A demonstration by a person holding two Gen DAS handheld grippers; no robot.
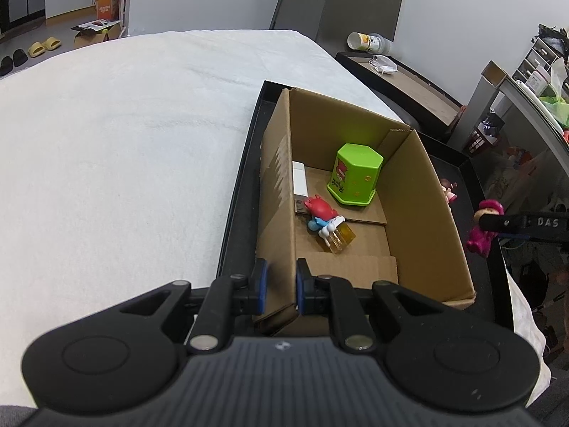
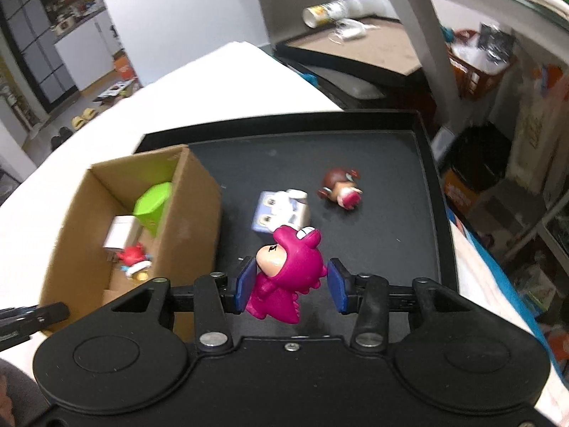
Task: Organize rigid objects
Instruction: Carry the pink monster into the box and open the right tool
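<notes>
Presently 4 items sit in the cardboard box (image 1: 409,192): green container (image 1: 355,174), white block (image 1: 299,182), red-and-blue figure (image 1: 322,213), amber piece (image 1: 339,240). The left gripper (image 1: 281,284) pinches the box's near wall. The right gripper (image 2: 290,284) carries the magenta figure (image 2: 288,277) above the black tray (image 2: 409,178), apparently clamped. Outstanding: brown-haired figure (image 2: 341,188), blue-white cube (image 2: 281,211). The box wall stands between.

Left tongs (image 1: 279,286) angled downward, clamped tight on a thin wall. Right tongs (image 2: 291,286) angled downward, gripping, lifted.
</notes>
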